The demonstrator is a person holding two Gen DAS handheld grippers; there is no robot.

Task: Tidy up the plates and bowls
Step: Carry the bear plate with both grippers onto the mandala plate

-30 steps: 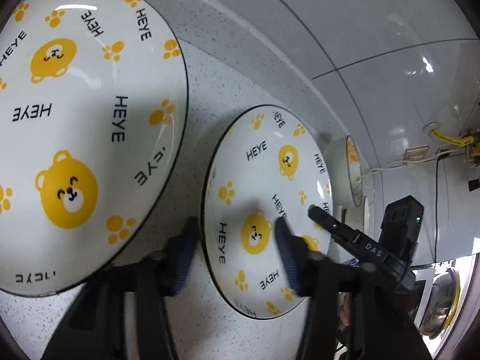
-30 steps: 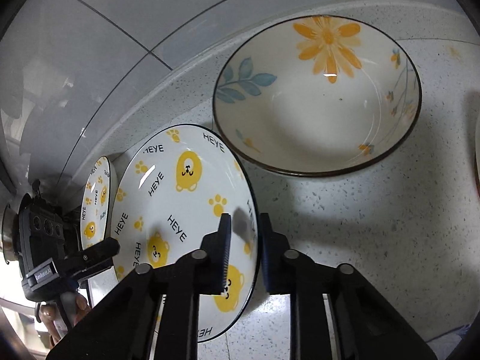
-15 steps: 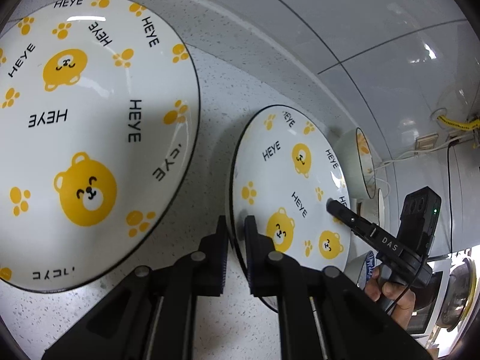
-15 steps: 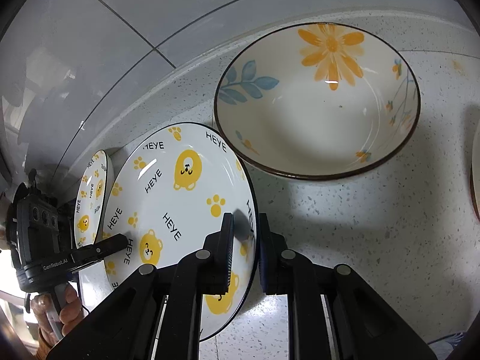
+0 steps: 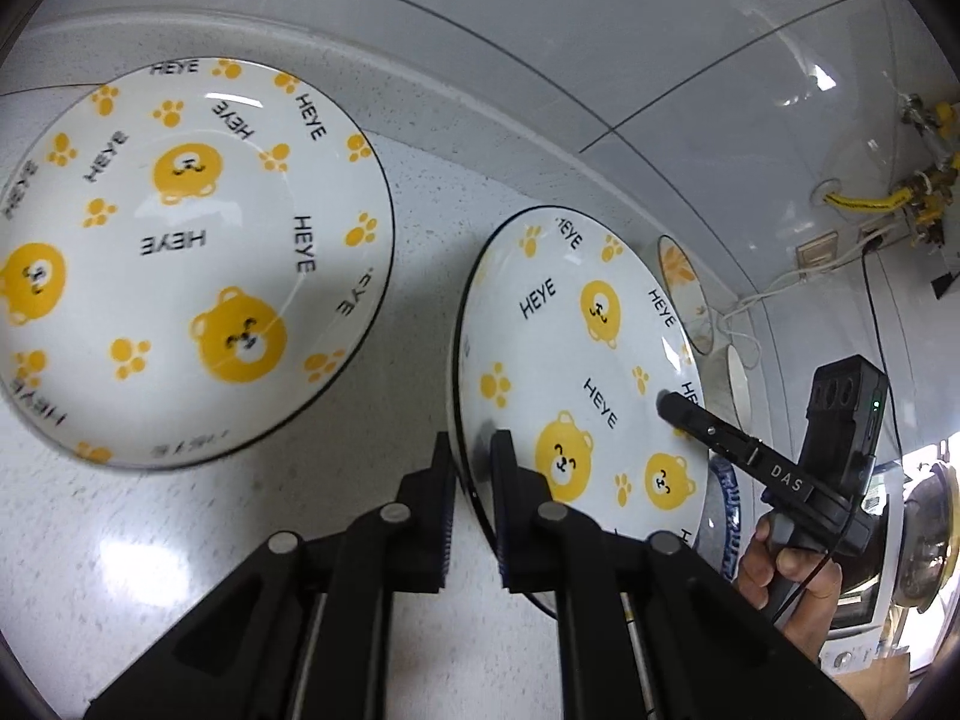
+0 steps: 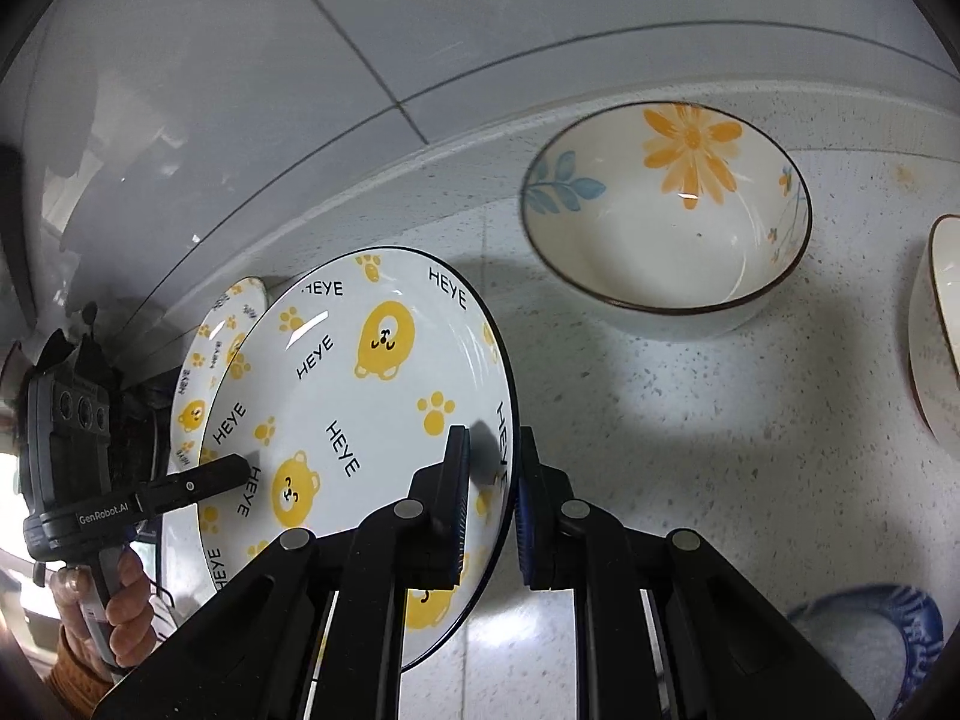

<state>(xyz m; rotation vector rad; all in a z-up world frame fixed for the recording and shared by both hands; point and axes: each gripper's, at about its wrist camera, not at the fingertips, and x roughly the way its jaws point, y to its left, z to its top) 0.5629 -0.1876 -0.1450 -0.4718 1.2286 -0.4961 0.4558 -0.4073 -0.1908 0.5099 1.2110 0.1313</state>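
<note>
Two hand-held tongs share one load: a round white ceramic plate printed with yellow bears and the word HEYE [image 5: 576,372], raised on a tilt above the speckled grey stone desk [image 5: 198,546]. The left tongs [image 5: 471,468] are clamped on the plate's near rim, one finger under it and one on its face. The right tongs [image 6: 489,480] pinch the opposite rim the same way. Gripping both edges looks meant to keep the wide, slick dish from swinging while it travels.

A second, matching bear-print plate [image 5: 180,258] lies flat on the desk to the left, the likely stacking spot. A cream bowl painted with an orange flower and blue leaves [image 6: 666,216] stands further right, apart from the plates, with another pale bowl [image 6: 936,324] at the frame edge and a blue-patterned dish [image 6: 876,636] nearer the camera.

Each handle points inward toward the plate from its own side, the person's left hand [image 6: 114,606] and right hand [image 5: 786,576] wrapped low around the grips.
</note>
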